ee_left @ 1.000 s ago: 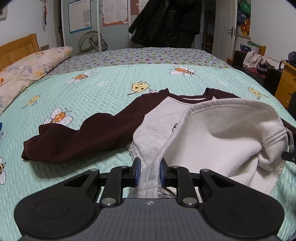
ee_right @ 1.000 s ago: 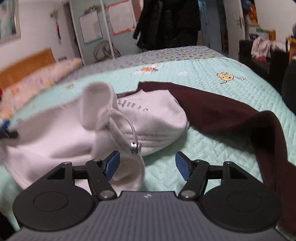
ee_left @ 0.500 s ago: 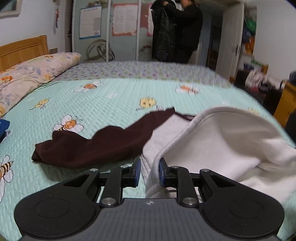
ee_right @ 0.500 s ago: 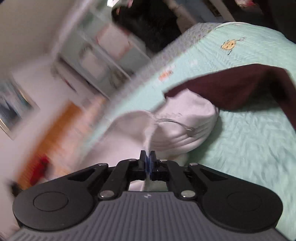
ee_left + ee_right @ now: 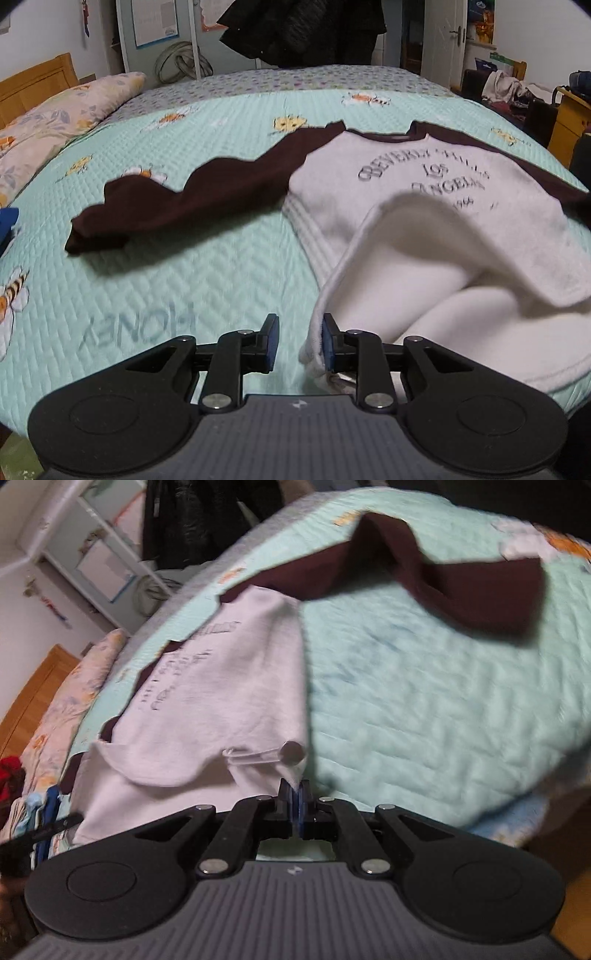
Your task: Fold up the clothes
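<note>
The left hand-held gripper has just spread off the sweatshirt hem while the right hand-held gripper now pinches it, spreading the body flat on the bed.

Sweatshirt on bed

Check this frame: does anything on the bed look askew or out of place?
Yes. The sweatshirt lies unevenly: its hem is lifted and gaping, the left sleeve is rumpled, and the right sleeve is kinked. The left gripper is open beside the hem; the right gripper pinches it.
</note>
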`<state>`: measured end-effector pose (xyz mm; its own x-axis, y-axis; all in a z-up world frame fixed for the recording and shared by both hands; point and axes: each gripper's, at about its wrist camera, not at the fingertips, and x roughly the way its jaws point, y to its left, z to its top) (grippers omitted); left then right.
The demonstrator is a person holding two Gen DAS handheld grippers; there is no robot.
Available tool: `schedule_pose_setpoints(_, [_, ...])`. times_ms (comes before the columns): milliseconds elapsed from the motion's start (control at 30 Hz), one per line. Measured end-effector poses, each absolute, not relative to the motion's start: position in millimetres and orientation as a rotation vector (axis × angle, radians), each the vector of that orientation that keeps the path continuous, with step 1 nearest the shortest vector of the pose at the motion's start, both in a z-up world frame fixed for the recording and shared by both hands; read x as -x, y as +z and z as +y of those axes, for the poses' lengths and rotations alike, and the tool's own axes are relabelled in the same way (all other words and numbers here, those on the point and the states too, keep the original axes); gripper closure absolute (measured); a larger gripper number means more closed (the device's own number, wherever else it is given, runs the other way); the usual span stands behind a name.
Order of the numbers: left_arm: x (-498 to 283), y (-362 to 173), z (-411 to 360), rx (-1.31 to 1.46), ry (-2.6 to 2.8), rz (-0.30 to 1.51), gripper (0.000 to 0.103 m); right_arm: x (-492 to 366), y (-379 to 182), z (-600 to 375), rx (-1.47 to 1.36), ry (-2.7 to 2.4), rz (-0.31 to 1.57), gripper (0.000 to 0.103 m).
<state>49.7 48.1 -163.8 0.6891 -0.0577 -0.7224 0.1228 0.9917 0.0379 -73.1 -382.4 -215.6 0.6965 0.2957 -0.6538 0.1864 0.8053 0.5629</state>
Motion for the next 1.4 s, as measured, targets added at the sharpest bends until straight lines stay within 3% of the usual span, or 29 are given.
schedule_pose_setpoints(33, [-47,-165,50,-0.076,-0.099,0.803,0.07,74,-218,-384,-0.658,0.065,0.816,0.098])
schedule_pose_setpoints(100, [-42,-168,51,-0.077,-0.082,0.797,0.044,76,-221,-387,-0.674,0.056,0.818,0.097])
schedule_pose_setpoints(167, [-38,-169,52,-0.092,-0.047,0.781,0.025,75,-226,-391,-0.697,0.047,0.816,0.09])
schedule_pose_setpoints(367, [-26,-164,63,-0.016,-0.031,0.754,0.005,94,-217,-402,-0.725,-0.011,0.792,0.084])
schedule_pose_setpoints(400, [-23,-163,65,0.001,-0.026,0.751,0.004,97,-215,-404,-0.729,-0.021,0.788,0.083])
schedule_pose_setpoints(567, [-11,-159,78,0.072,-0.001,0.758,0.003,112,-207,-412,-0.748,-0.075,0.763,0.058])
schedule_pose_setpoints(767, [5,-147,91,0.13,0.059,0.705,0.002,119,-188,-425,-0.833,-0.101,0.664,0.047])
schedule_pose_setpoints(867, [11,-139,99,0.177,0.084,0.673,0.002,118,-181,-423,-0.843,-0.091,0.64,0.035])
schedule_pose_setpoints(1400, [20,-117,93,0.193,0.081,0.602,0.001,104,-169,-405,-0.797,-0.022,0.654,0.032])
